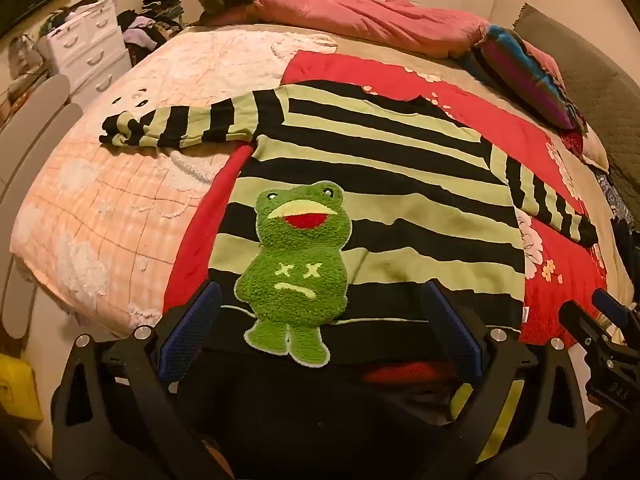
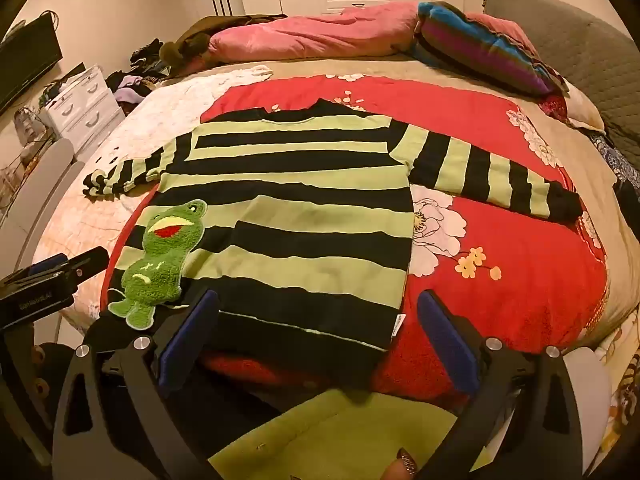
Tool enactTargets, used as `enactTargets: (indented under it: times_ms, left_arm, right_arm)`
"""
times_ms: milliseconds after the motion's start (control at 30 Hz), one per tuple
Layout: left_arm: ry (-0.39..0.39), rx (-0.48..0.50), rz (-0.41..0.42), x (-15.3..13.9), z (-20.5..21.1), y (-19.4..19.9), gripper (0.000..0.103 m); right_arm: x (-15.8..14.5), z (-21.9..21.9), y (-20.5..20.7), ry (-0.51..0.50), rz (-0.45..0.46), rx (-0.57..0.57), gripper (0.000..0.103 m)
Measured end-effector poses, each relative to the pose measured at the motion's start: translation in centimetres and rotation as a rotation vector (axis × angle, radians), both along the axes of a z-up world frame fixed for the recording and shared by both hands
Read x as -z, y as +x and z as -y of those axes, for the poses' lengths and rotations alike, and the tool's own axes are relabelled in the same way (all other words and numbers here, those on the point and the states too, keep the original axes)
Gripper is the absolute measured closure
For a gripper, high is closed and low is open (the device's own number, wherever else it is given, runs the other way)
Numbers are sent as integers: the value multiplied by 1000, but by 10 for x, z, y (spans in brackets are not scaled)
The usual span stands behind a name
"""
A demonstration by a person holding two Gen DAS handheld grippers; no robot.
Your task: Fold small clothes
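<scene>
A small black and light-green striped sweater (image 1: 380,184) with a fuzzy green frog patch (image 1: 296,264) lies flat on the bed, both sleeves spread out. It also shows in the right wrist view (image 2: 288,216), with its frog patch (image 2: 160,256) at the lower left. My left gripper (image 1: 320,320) is open over the sweater's bottom hem by the frog's legs. My right gripper (image 2: 316,320) is open over the hem's right corner. The left gripper (image 2: 60,276) shows at the left edge of the right wrist view, and the right gripper (image 1: 600,320) shows at the right edge of the left wrist view.
The sweater lies on a red flowered blanket (image 2: 500,248) over a pink-checked bedspread (image 1: 100,208). A pink duvet (image 1: 360,16) and a striped pillow (image 2: 480,44) lie at the head. White drawers (image 1: 88,48) stand to the left. A light-green cloth (image 2: 340,432) lies below my right gripper.
</scene>
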State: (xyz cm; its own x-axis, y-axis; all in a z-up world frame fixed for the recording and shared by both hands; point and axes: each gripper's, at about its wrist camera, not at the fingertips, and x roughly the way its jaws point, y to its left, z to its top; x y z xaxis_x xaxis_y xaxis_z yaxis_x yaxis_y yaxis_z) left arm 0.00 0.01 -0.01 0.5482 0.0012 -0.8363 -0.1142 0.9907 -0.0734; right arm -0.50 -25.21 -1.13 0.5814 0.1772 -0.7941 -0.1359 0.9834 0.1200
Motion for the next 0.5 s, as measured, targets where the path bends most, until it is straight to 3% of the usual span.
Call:
enactTargets:
  times_ms: [500]
  left_arm:
    - [12,3,6,0,0,4,9]
  right_arm:
    - [-3,-1,-6,6,4,0,4]
